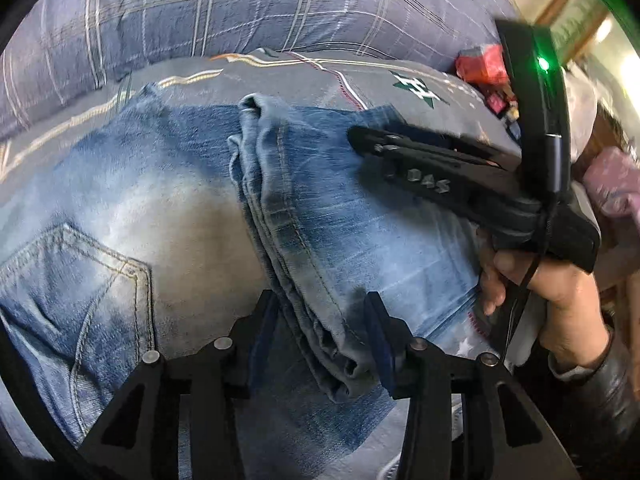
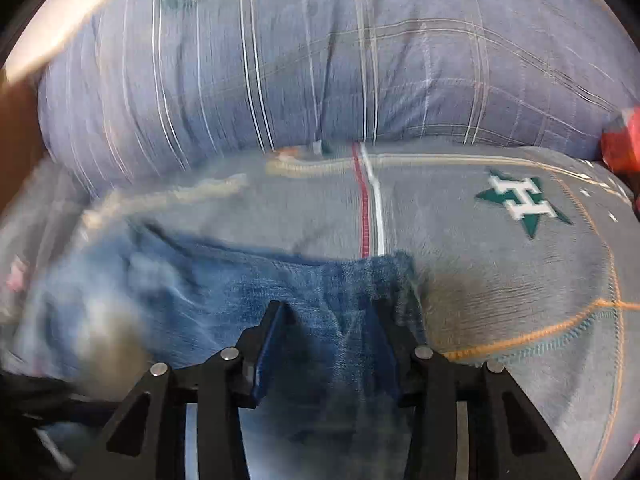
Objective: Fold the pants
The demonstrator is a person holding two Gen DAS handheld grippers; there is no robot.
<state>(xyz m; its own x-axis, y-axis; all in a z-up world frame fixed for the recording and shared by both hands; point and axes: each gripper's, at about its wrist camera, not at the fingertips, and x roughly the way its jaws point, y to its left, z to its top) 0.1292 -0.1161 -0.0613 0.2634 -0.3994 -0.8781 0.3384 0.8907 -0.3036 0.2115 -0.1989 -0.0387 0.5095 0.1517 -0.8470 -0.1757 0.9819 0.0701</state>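
Observation:
Faded blue jeans lie folded on a grey bed cover, a back pocket showing at the left. The doubled leg ends run up the middle as a thick ridge. My left gripper straddles the near end of that ridge, jaws apart, the pads not squeezing the denim. My right gripper, held by a hand, points at the far right corner of the jeans. In the blurred right wrist view, the right gripper stands open over the dark denim corner, which lies flat between its fingers.
The grey bed cover bears a green star logo. A bulky blue plaid duvet rises right behind the jeans. A red object sits at the far right, and pink cloth lies beyond the hand.

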